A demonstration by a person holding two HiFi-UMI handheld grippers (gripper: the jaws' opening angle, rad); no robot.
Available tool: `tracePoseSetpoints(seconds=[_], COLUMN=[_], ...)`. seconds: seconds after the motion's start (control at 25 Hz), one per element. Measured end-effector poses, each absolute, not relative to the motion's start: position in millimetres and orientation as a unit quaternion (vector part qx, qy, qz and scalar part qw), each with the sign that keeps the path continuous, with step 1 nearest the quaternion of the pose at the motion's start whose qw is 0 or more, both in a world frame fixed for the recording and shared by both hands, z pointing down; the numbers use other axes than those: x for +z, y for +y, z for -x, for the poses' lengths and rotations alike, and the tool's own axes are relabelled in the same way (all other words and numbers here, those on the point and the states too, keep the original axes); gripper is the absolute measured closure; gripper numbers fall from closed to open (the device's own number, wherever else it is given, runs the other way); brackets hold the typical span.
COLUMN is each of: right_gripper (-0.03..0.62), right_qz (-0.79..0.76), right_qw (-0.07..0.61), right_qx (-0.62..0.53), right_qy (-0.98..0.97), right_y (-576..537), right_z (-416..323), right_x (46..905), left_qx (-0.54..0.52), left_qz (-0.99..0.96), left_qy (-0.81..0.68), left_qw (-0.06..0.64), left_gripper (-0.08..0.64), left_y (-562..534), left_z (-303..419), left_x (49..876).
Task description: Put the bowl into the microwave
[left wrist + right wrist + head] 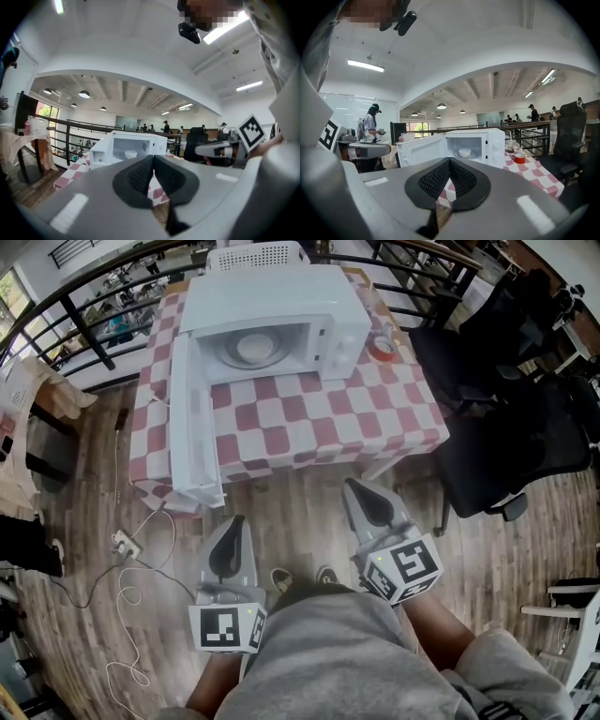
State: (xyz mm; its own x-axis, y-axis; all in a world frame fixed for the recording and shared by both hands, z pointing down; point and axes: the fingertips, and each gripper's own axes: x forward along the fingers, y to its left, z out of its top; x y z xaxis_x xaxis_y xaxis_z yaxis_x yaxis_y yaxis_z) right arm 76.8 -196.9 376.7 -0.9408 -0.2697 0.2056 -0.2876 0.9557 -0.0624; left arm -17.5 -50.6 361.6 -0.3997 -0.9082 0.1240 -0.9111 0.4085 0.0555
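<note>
**Bowl inside the open microwave, both claws shut and empty**

Head view: shows a white microwave [272,320] on a checked table [309,423], its door [192,427] swung wide open to the left. Finds the white bowl [253,348] resting inside the microwave. Places a small red cup [382,348] just beside the microwave's right side. Catches the left gripper [232,526] and right gripper [358,488] low over the wooden floor [281,498], apart from the table's near edge.

Left gripper view: looks along jaws pressed fully together, with nothing between them. Shows the bowl [131,153] in the microwave well beyond the tips.

Right gripper view: shows jaws closed tight on nothing. Frames the bowl [464,152] inside the microwave ahead.
</note>
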Motion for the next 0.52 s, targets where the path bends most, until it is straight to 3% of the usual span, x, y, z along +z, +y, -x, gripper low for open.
tracePoseSetpoints(seconds=[0.52], right_gripper=[0.592], right_qz=[-0.143], right_qw=[0.090], right_qx=[0.043], right_qy=[-0.985], right_y=[-195.0], right_z=[-69.1], right_x=[373.3], left_qx=[0.012], left_qz=[-0.549], left_qy=[-0.833], left_qw=[0.060], left_gripper=[0.548], left_y=[-55.4], left_z=[22.8], left_x=[359.4])
